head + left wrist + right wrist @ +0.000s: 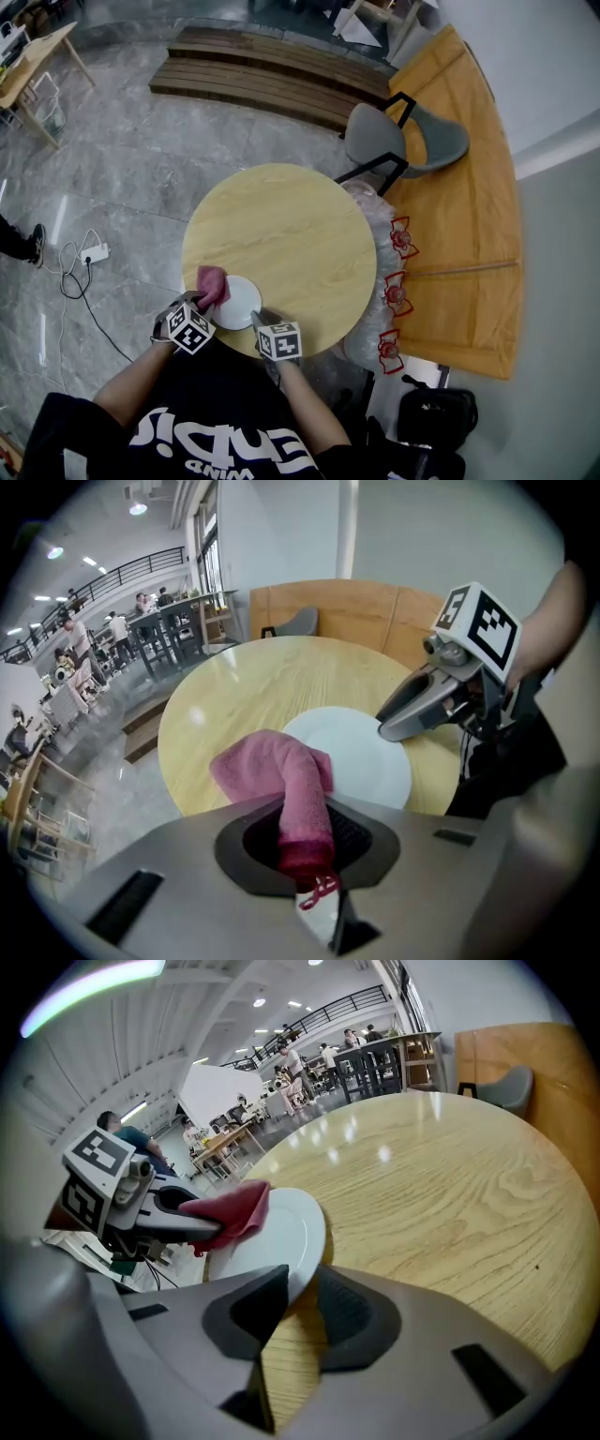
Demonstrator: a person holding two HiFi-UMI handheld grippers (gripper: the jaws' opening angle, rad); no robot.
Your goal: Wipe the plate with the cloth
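Note:
A white plate (238, 302) sits at the near edge of the round wooden table (291, 234). My right gripper (262, 323) is shut on the plate's rim (300, 1274), which is pinched between its jaws. My left gripper (202, 302) is shut on a pink cloth (212, 284). The cloth (281, 780) hangs out of the jaws and drapes onto the plate's left edge (361, 757). In the right gripper view the cloth (234, 1215) lies against the plate's far rim, beside the left gripper (178, 1222).
A grey chair (394, 141) stands beyond the table by an orange bench (459, 225). Plastic-wrapped items with red bows (398, 295) lie at the table's right. A cable and power strip (89, 255) lie on the floor to the left.

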